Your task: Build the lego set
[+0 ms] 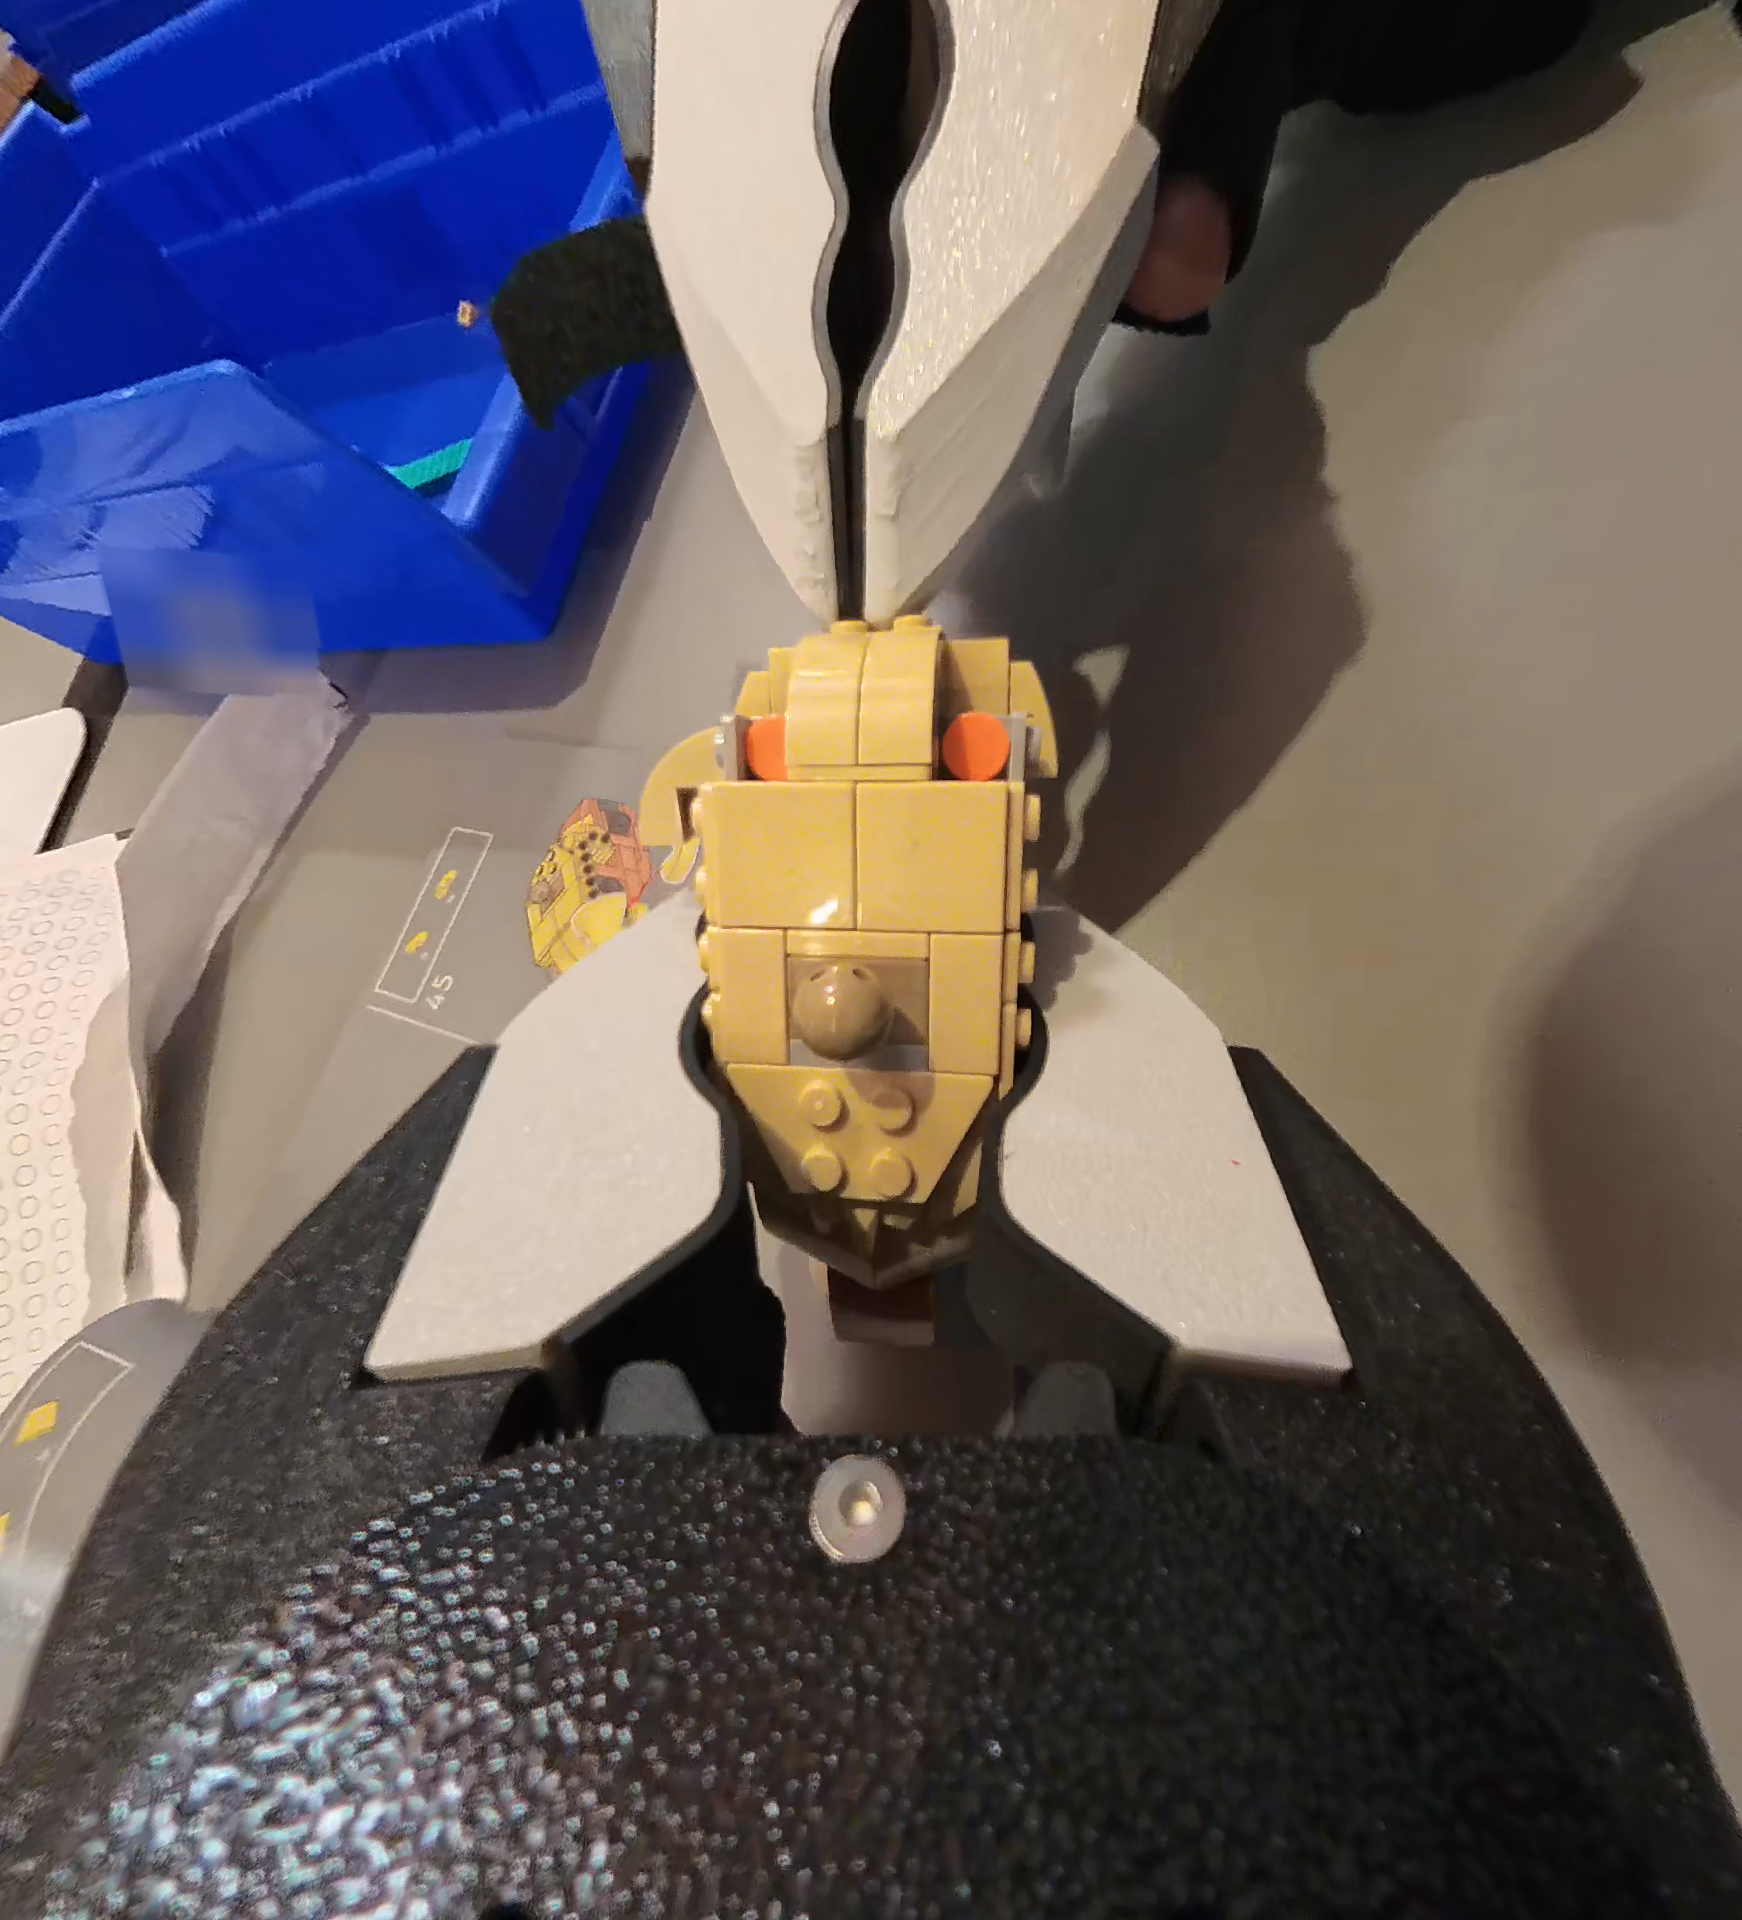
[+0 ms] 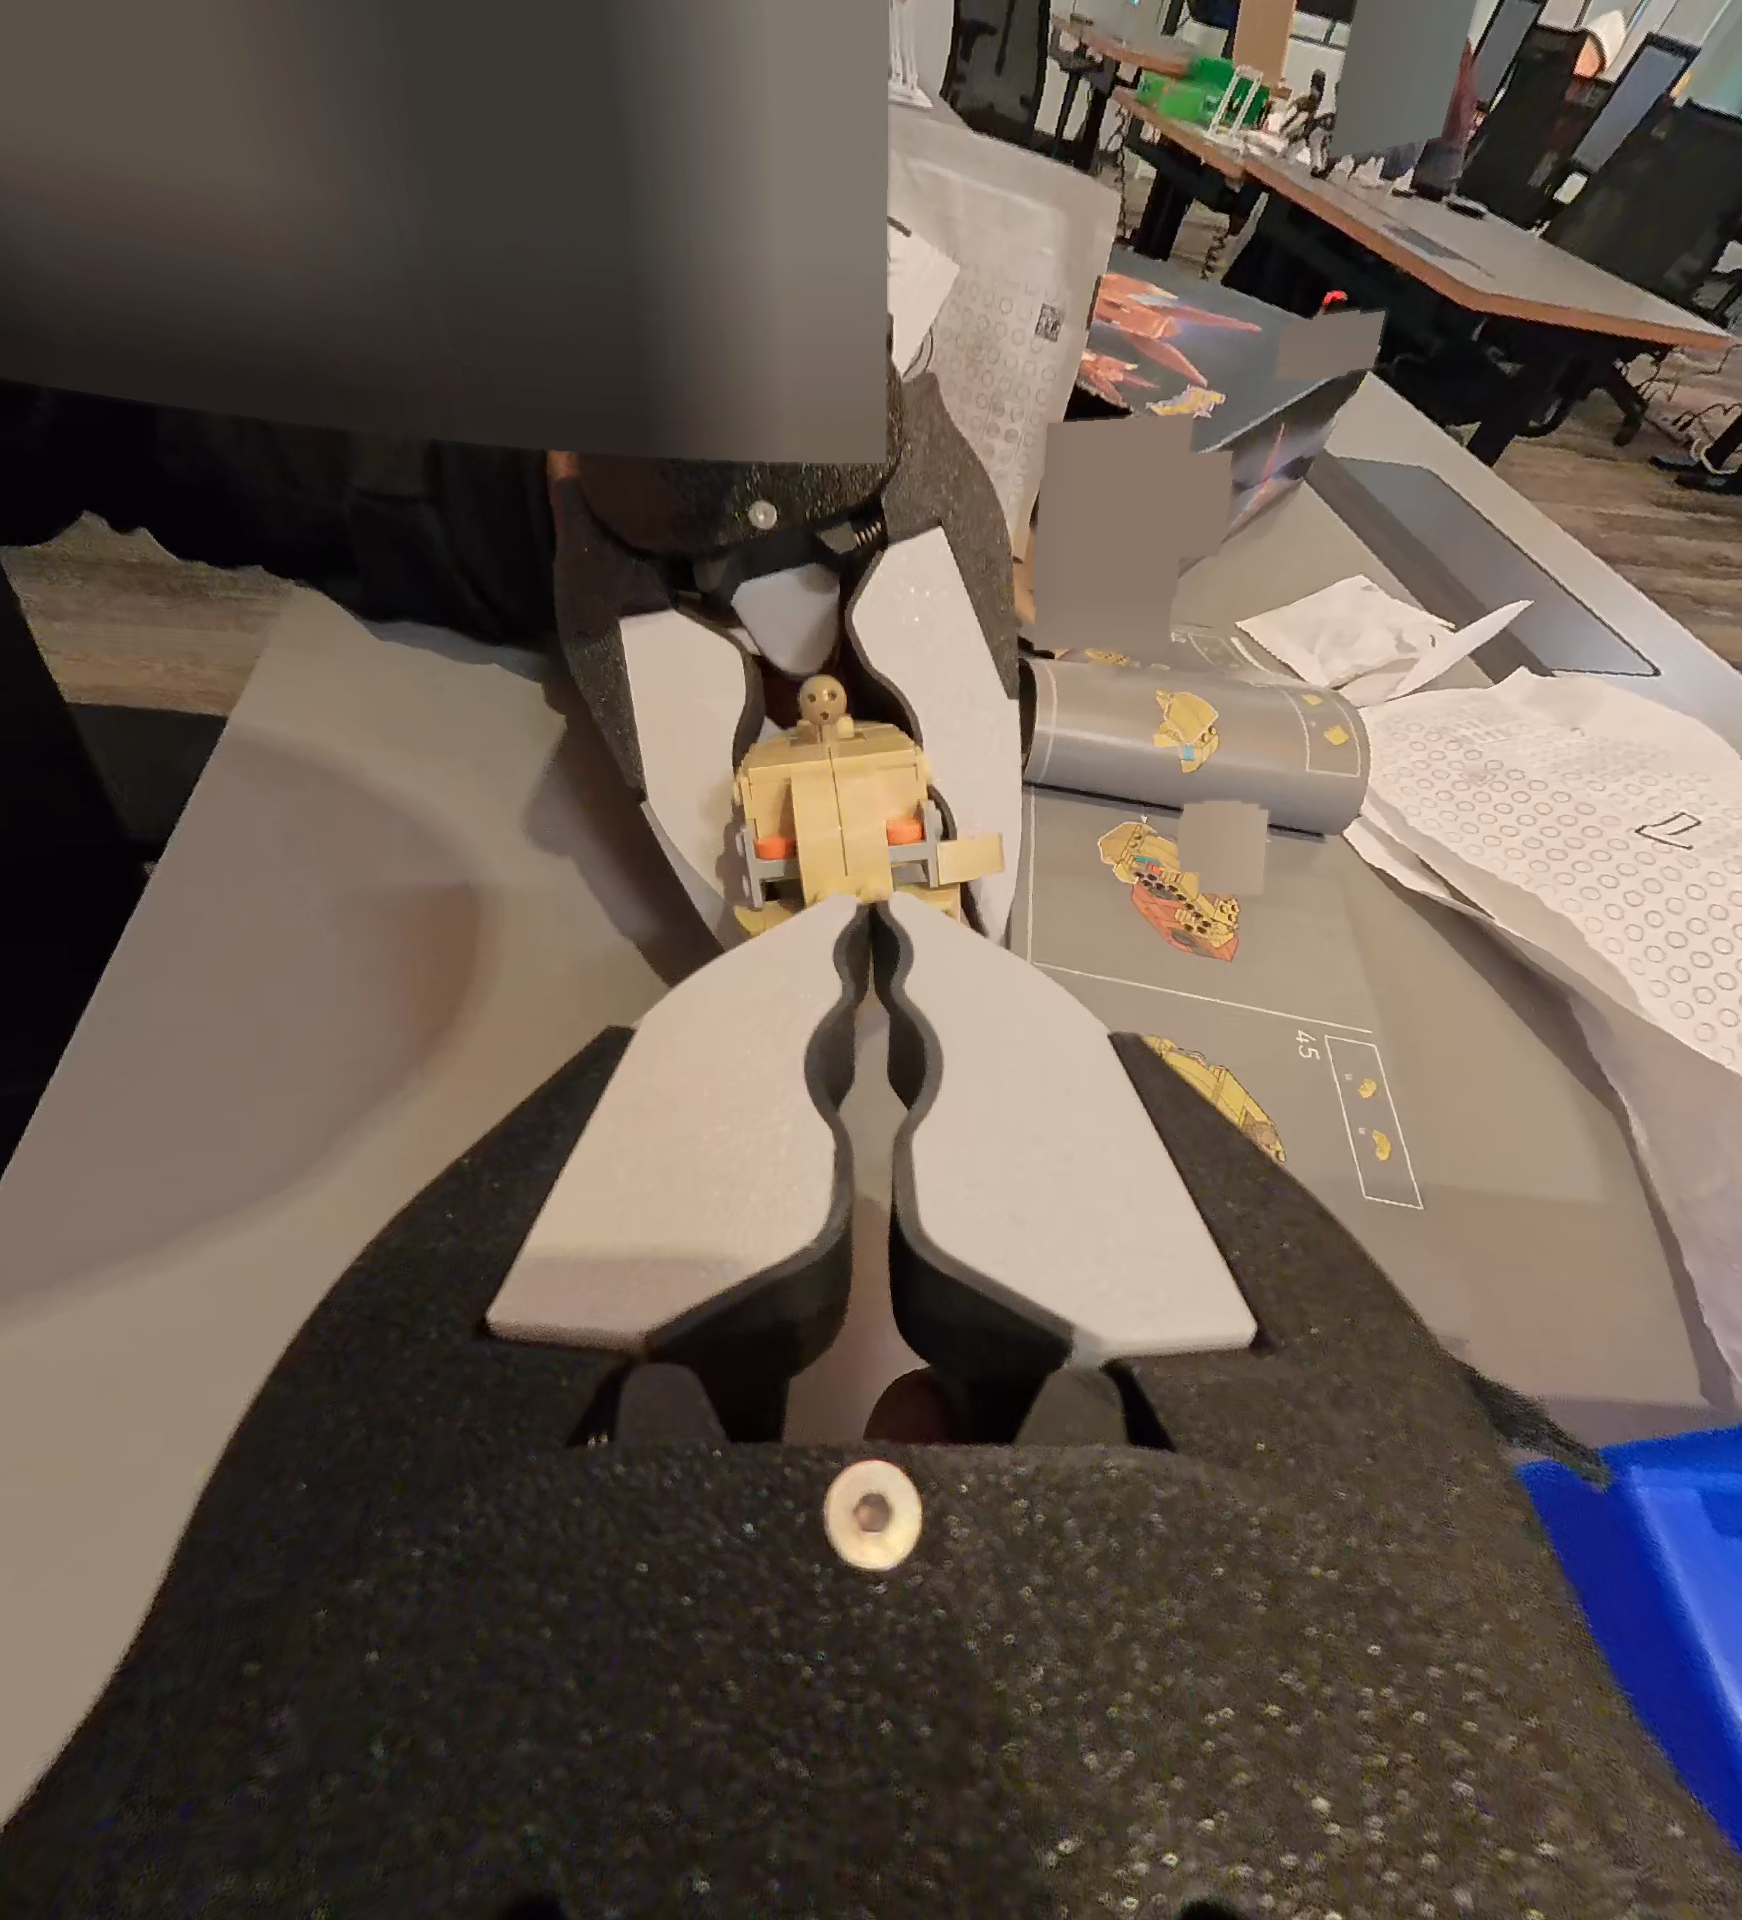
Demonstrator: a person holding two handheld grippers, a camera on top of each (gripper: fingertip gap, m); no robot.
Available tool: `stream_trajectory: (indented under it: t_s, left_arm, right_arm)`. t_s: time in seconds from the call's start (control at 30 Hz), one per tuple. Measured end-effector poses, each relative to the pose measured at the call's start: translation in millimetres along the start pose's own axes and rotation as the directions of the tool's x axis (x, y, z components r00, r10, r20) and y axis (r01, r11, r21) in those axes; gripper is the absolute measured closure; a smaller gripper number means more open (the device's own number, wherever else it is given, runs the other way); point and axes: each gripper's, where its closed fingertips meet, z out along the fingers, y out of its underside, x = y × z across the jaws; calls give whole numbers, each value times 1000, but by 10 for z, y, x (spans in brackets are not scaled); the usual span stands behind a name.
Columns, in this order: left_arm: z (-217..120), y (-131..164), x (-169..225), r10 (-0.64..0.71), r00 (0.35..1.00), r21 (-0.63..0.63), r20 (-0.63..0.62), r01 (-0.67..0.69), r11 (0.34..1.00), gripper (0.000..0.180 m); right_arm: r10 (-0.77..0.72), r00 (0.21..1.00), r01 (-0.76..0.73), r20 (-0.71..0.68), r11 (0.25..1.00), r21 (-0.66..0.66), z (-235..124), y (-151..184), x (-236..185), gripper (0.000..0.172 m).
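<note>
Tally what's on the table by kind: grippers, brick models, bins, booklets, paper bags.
Grippers: 2, left gripper and right gripper
Tan brick model: 1
Blue bins: 1 cluster, count unclear
Instruction booklet: 1
White paper bags: at least 2
Total: at least 7

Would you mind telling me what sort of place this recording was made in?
Probably an open office or lab workspace: rows of long desks with dark chairs behind, and a grey table holding a brick-building instruction booklet and blue parts bins.
</note>
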Motion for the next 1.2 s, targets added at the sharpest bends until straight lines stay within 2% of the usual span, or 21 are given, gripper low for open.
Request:
stream_trajectory:
  t_s: [0.27, 0.33, 0.37, 0.43, 0.57, 0.73, 0.83, 1.0, 1.1, 1.2]
  left_arm:
    - [-12, 5, -18, 5, 1000, -47, 24, -4, 999, 132]
    - [41, -6, 46, 19, 1000, -46, 2, -19, 999, 132]
    - [94, -40, 125, 10, 999, -35, -30, -11, 999, 132]
    - [156, -5, 161, 39, 999, -62, -29, -41, 997, 132]
    - [49, 9, 19, -20, 1000, -23, 7, 20, 1000, 132]
    - [7, 26, -2, 52, 998, -17, 34, -51, 999, 132]
    - [37, 34, 36, 112, 993, -37, 41, -111, 993, 132]
    - [50, 40, 59, 202, 977, -66, 64, -198, 978, 133]
    - [40, 27, 77, 239, 969, -66, 62, -235, 970, 132]
    - [28, 10, 93, 295, 953, -68, 68, -291, 954, 132]
  right_arm:
    - [-25, 999, 22, -39, 998, -59, 30, 57, 19, 172]
    - [26, 1000, -26, 13, 1000, 9, 50, -54, -74, 172]
    - [36, 998, -36, 42, 999, 0, 88, -67, -146, 171]
    - [-54, 998, 53, -28, 997, -51, 97, -36, -103, 172]
    - [-12, 998, 12, -64, 1000, 8, -103, -115, 68, 172]
    - [-24, 997, 29, -77, 997, 68, -227, -99, 209, 172]
    - [-85, 993, 88, -85, 995, 35, -132, -10, 164, 152]
    - [-157, 987, 157, -37, 987, 21, -19, 42, -9, 139]
    - [-115, 993, 115, -17, 992, 46, -25, 29, 2, 136]
    - [30, 999, -32, 36, 996, 79, -35, 23, 50, 139]
